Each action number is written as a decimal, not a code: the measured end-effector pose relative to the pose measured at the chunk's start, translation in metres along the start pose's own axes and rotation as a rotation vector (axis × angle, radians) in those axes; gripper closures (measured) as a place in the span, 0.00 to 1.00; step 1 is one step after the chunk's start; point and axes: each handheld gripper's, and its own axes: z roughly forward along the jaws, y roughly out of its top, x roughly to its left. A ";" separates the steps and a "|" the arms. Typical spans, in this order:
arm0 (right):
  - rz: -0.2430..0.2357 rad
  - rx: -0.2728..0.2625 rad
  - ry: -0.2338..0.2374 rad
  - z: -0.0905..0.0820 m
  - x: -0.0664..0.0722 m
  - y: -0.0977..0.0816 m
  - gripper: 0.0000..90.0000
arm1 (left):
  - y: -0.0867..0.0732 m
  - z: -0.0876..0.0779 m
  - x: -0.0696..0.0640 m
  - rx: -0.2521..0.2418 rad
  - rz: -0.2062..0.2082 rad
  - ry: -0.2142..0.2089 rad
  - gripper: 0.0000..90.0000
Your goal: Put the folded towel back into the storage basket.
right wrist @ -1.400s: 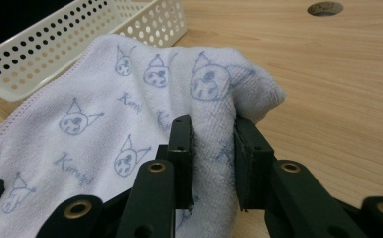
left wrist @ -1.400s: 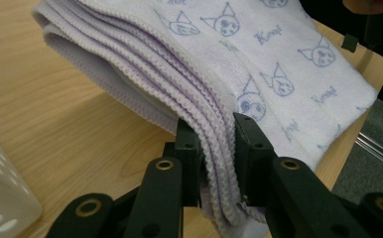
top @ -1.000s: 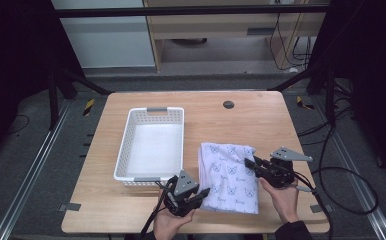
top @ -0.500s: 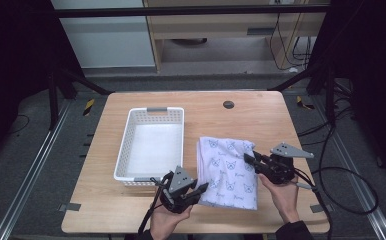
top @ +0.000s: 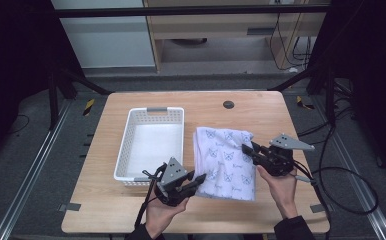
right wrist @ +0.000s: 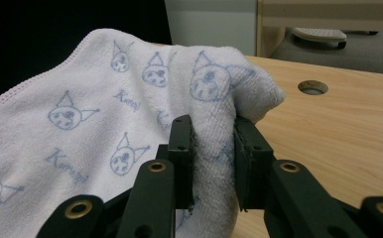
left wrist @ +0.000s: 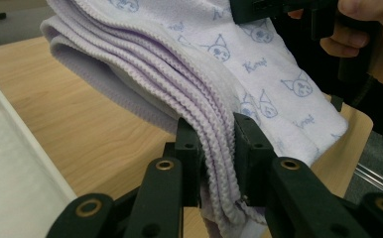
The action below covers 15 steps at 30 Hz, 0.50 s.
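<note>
A: Where is your left hand-held gripper (top: 197, 178) now, and what does it hold?

B: Your left hand-held gripper is clamped on the folded white terry towel with pale blue cat faces (top: 226, 157). In the left gripper view the stacked hemmed edges of the towel (left wrist: 219, 99) run down between the two black jaws, and both pads press on them. The towel spreads away from this gripper, ahead of it and towards your other hand.

A: And the right one?

B: Your right hand-held gripper (top: 246, 149) is also closed on the towel. In the right gripper view a bunched corner of the towel (right wrist: 130, 129) sits between its jaws, and the cloth rises above and to the left of them.

A: What lies around the grippers?

B: The light wooden tabletop (top: 131, 210) is under both. The white perforated plastic basket (top: 151, 142) stands just beside your left hand-held gripper, on the side away from the towel. Beyond your right hand-held gripper there is a round dark hole in the tabletop (top: 228, 104), well apart from the towel.
</note>
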 end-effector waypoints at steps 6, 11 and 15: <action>-0.004 -0.025 0.006 0.001 0.002 0.011 0.81 | 0.008 -0.005 0.004 -0.020 0.006 0.005 0.82; -0.009 -0.039 0.012 0.007 0.007 0.023 0.81 | 0.014 -0.014 0.012 -0.043 -0.001 0.016 0.82; -0.025 -0.047 0.013 0.011 0.012 0.033 0.81 | 0.017 -0.020 0.016 -0.057 -0.003 0.029 0.82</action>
